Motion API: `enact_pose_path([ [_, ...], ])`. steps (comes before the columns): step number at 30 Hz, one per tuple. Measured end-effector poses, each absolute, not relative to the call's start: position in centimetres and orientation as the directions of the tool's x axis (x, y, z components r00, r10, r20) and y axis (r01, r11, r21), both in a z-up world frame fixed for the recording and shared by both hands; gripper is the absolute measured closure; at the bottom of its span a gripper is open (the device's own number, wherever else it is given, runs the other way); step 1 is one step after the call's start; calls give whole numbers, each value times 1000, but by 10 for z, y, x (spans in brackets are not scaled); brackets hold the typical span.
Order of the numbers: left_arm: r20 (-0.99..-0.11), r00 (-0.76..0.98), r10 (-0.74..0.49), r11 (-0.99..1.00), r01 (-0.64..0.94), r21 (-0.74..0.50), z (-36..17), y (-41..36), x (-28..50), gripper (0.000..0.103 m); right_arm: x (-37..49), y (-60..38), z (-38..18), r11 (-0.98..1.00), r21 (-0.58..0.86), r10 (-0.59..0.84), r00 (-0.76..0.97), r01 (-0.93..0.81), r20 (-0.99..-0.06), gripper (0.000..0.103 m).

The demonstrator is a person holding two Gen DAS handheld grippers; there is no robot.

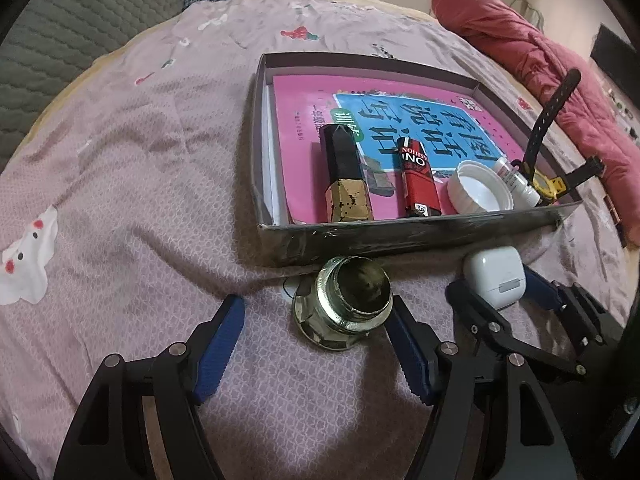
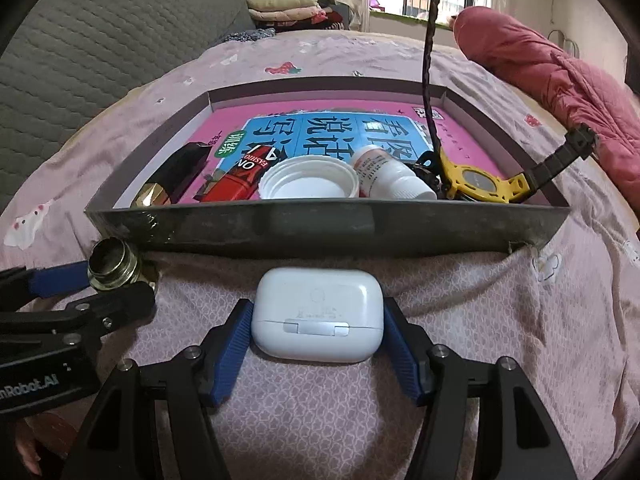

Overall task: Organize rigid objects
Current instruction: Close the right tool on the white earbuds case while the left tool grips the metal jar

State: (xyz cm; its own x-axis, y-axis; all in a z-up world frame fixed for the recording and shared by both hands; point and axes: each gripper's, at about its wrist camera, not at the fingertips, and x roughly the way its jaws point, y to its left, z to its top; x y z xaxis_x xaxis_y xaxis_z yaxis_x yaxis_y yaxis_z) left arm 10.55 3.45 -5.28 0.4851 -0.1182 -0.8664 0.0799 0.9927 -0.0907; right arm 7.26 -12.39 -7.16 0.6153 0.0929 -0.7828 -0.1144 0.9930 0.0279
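A metal threaded fitting (image 1: 344, 308) (image 2: 112, 264) lies on the pink bedsheet just in front of the dark shallow box (image 1: 400, 236) (image 2: 320, 228). My left gripper (image 1: 316, 308) stands open around it, the right pad next to it and the left pad well apart. A white earbud case (image 2: 316, 316) (image 1: 496, 276) lies flat to the right of the fitting. My right gripper (image 2: 317, 307) is open wide, its blue pads close beside the case's two ends. Inside the box lie a pink book (image 1: 304, 100), a black-and-gold piece (image 1: 346, 172), a red lighter (image 1: 418, 176), a white lid (image 1: 480, 192), a small bottle (image 2: 384, 176) and a yellow watch (image 2: 476, 184).
A red quilted coat (image 1: 540, 60) lies along the bed's right side. A grey padded headboard (image 1: 60, 40) stands at the left, and folded clothes (image 2: 288, 12) are piled by the window. Bare sheet stretches left of the box.
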Motion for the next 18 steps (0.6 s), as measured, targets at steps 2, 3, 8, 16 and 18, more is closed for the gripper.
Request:
enact_pose_path([
  [2,-867,485,-115,993,82,-86,-53,34,106,29,72,-126,-72,992,39,105,621,-119,-777,40],
  [3,-867,485,-114,993,82,-84,-54,33,106,29,72,-127,-72,992,41,109,621,-122,-776,41],
  [8,-868,484,-105,994,85,-73,-55,30,108,30,70,-130,-71,988,42,126,616,-149,-778,42],
  [16,-869,489,-67,993,116,-11,-56,20,107,41,59,-134,-67,986,0,106,623,-167,-775,43],
  [18,-868,493,-66,993,120,-7,-55,20,107,47,58,-138,-65,987,8,108,623,-161,-775,43],
])
